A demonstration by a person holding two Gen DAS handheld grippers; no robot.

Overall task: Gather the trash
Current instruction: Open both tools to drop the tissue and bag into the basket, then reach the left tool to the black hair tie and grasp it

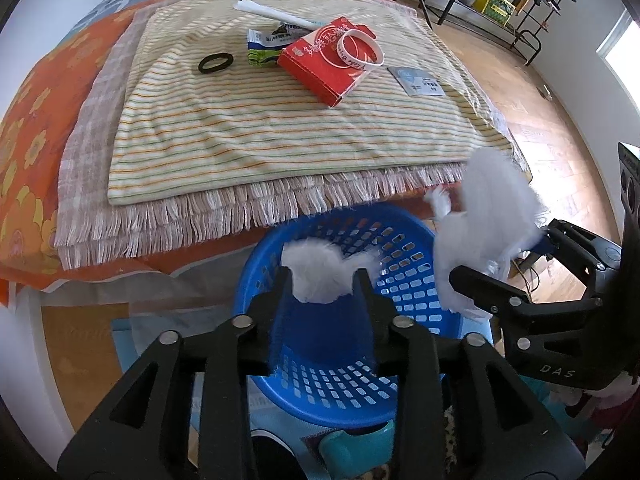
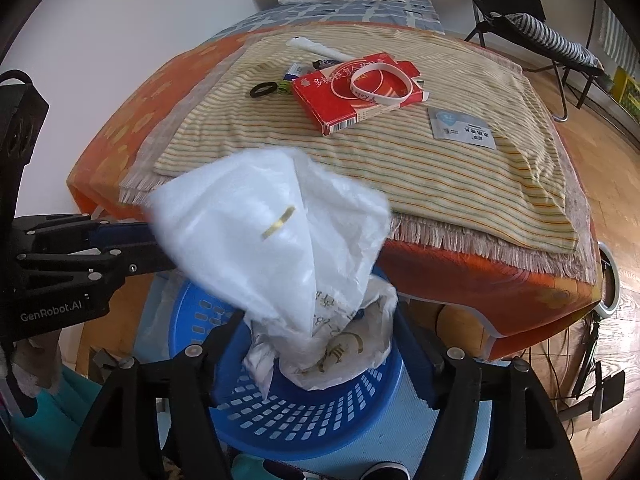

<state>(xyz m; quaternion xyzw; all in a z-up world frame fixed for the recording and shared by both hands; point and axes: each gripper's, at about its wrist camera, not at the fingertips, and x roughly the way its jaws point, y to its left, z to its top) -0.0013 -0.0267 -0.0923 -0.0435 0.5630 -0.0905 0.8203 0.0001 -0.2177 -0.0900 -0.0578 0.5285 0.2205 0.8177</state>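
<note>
Step in hand: trash is being dropped into the blue basket (image 2: 304, 412), which stands on the floor just before the bed.
Left gripper (image 1: 324, 280): held over the basket, jaws apart, a white tuft (image 1: 316, 276) seen between the fingertips; whether the pads press on it cannot be told.
Right gripper (image 2: 320, 320): held over the basket, jaws wide, a crumpled white plastic bag (image 2: 272, 232) standing between them, apparently not clamped.
Next move: judged to call for both pieces falling clear into the basket, then a reach to the striped blanket (image 1: 280, 128).
Left on blanket: red box (image 1: 320, 68), white wristband (image 1: 362, 54), black ring (image 1: 215, 63), grey sachet (image 2: 462, 128).
Writing: "GenRobot.AI" and "DAS" on the grippers; box print Chinese, unread.
</note>
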